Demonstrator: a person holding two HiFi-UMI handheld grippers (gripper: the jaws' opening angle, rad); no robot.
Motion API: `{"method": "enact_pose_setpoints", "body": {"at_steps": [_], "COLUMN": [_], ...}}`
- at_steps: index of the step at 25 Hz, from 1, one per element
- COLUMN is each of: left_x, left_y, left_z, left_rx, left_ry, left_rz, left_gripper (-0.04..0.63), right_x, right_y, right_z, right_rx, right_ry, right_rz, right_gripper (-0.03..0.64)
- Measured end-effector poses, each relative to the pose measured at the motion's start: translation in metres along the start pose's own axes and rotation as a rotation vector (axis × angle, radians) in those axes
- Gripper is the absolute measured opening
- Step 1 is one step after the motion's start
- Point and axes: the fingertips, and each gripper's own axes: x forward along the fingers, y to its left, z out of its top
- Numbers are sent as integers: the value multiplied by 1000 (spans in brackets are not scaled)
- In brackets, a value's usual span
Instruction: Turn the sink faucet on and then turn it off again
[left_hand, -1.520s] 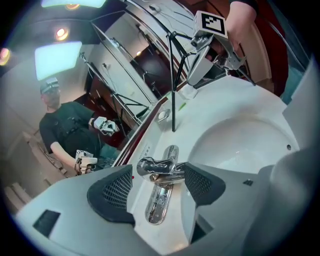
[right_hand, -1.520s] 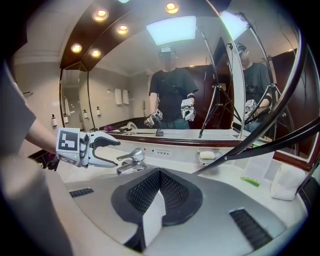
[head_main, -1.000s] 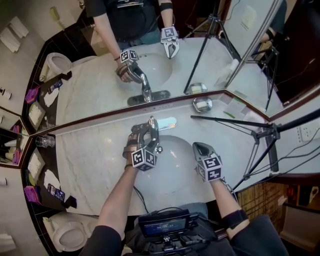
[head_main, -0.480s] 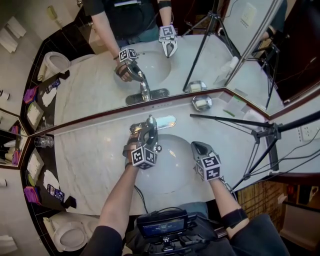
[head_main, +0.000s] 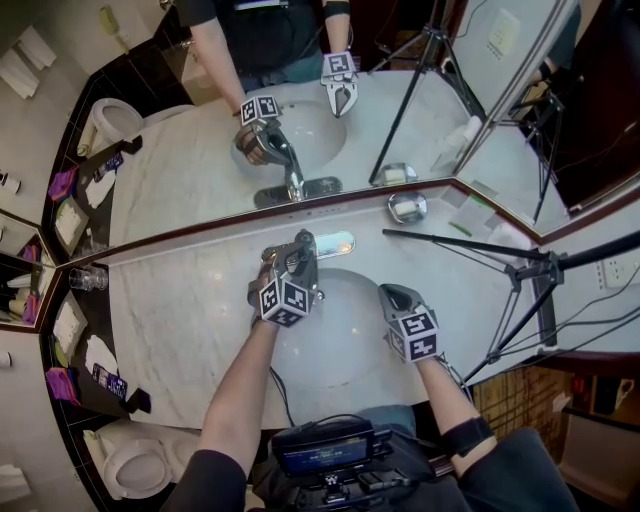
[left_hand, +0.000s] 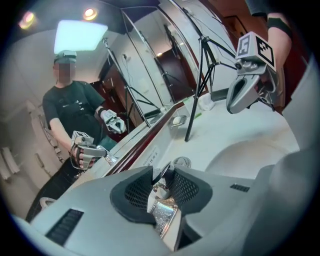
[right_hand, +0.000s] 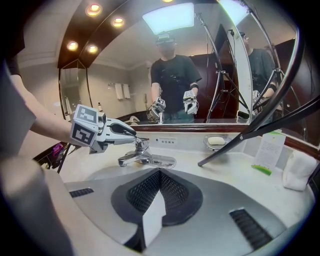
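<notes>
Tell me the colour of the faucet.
The faucet is shiny silver chrome, clearest in the right gripper view.

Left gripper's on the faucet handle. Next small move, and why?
Probably lift the faucet handle a little. The left gripper has just been closing its jaws and now clamps the handle between them. No water shows at the spout, so the tap looks off.

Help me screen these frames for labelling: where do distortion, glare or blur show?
Head view: sharp, evenly lit, the mirror doubling the counter. Left gripper view: strong fisheye, dark corners, the faucet handle close to the lens glints and looks soft. Right gripper view: same fisheye, spotlights blown out.
</notes>
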Motion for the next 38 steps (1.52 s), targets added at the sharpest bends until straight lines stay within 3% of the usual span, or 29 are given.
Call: {"method": "enact_pose_setpoints", "body": {"at_steps": [4, 14, 22, 30, 33, 35, 38], "left_x": [7, 6, -3, -44, -64, -82, -108], "left_y": [-1, -1, -9, -17, -17, -11, -2], "left_z": [-10, -10, -15, -10, -12, -9, -4], "left_rx": [-29, -27, 40, 84, 43, -32, -156], "left_ry": [6, 21, 56, 44, 38, 21, -13], "left_rz": [-45, -60, -56, -27, 9, 49, 88], "left_gripper": [92, 92, 97, 97, 55, 3, 3], "right_x": [1, 2, 3, 0, 0, 0, 0], "right_y": [0, 1, 5, 11, 17, 23, 30], "right_z": [1, 4, 3, 7, 9, 12, 18], "right_rx": [-1, -3, -4, -17, -26, -34, -49], "right_ry": [1, -4, -3, -18, -20, -27, -39], "right_rz": [3, 10, 17, 26, 39, 49, 62], "right_gripper": [20, 20, 20, 20, 20, 20, 20]}}
